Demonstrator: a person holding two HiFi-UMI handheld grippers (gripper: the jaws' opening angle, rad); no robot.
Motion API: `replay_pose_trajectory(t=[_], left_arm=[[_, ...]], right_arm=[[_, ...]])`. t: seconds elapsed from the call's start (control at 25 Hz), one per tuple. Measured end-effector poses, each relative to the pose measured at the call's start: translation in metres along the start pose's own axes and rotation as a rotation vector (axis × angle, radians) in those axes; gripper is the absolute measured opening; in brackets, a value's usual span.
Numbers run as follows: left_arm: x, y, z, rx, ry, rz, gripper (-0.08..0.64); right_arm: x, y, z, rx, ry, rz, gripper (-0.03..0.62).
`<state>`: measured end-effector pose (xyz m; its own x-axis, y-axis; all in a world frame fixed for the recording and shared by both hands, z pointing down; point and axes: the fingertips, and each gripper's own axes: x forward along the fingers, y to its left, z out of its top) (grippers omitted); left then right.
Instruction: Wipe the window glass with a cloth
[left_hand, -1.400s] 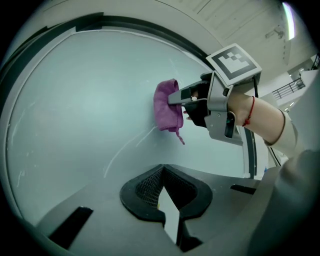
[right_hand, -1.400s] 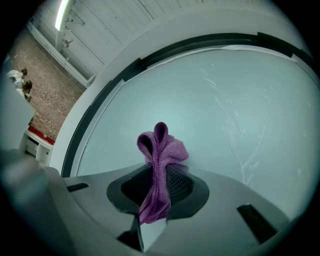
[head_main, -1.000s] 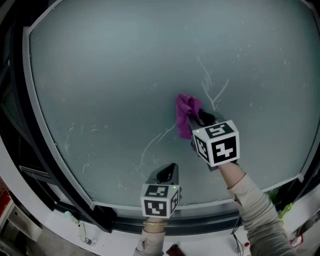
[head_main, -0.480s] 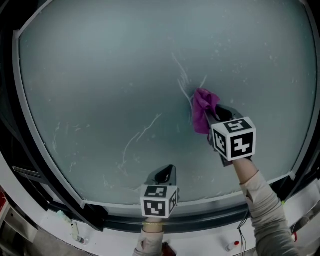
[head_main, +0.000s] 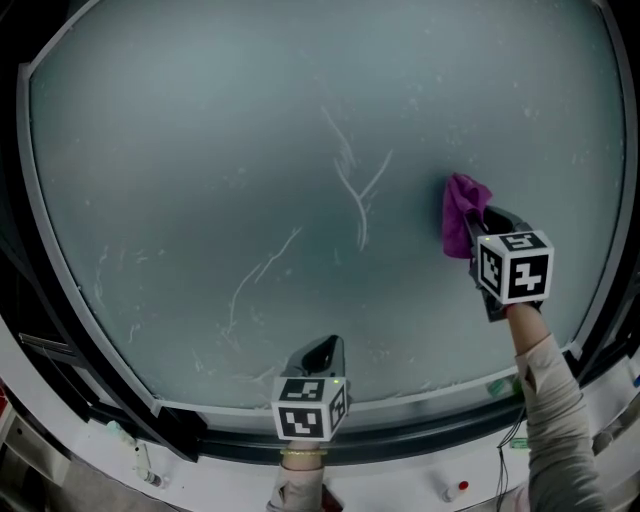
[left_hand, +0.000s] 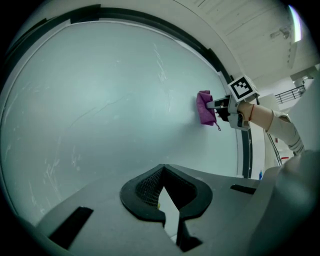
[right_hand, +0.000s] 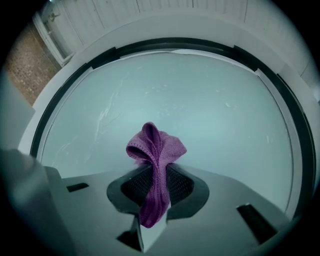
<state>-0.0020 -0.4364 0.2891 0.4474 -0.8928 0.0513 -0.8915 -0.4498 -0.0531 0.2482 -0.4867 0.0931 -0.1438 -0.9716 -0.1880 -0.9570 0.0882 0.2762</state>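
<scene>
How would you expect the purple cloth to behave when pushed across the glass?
Probably floppy, bunching when pushed: the purple cloth folds and droops where the right tool pinches it. Likely light, since that small pinch carries it.

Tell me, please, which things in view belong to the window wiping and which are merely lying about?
Belonging to the job:
window glass
purple cloth, against the glass at the right
right gripper, shut on the cloth

Lying about or idle:
left gripper, shut and empty, low by the frame
small white thing, green thing and red-tipped thing on the ledge below
</scene>
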Motion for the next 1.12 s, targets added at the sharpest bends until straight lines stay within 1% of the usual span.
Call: replay_pose_trajectory(t=[0.16,0.32,0.6,0.72,0.84,0.96,1.12], left_arm=[[0.000,-0.002,-0.004,-0.008,0.008,0.000,0.005],[-0.001,-0.003,-0.004,-0.005,0.009,-0.005,0.005],[-0.006,-0.002,0.001,0.009,0.000,-0.015,0.005],[-0.010,0.000,0.001,0.000,-0.004,-0.022,0.005],[-0.015,0.003,0.001,0.000,-0.005,-0.026,0.005],[-0.022,0.011,-0.001,0.009,0.000,-0.012,0.005],[-0.034,0.029,-0.008,0.000,0.007,0.013,0.005]], right_arm=[[-0.005,-0.025,-0.005,-0.007,0.012,-0.042,0.069],[-0.008,-0.041,-0.010,-0.015,0.028,-0.077,0.069],[-0.018,-0.036,-0.010,0.000,0.024,-0.084,0.069],[-0.027,-0.020,-0.004,0.019,-0.003,-0.056,0.069],[-0.034,0.005,0.005,0.038,-0.036,-0.013,0.069],[-0.043,0.038,0.012,0.063,-0.071,0.049,0.069],[-0.052,0.087,0.012,0.087,-0.097,0.137,0.069]])
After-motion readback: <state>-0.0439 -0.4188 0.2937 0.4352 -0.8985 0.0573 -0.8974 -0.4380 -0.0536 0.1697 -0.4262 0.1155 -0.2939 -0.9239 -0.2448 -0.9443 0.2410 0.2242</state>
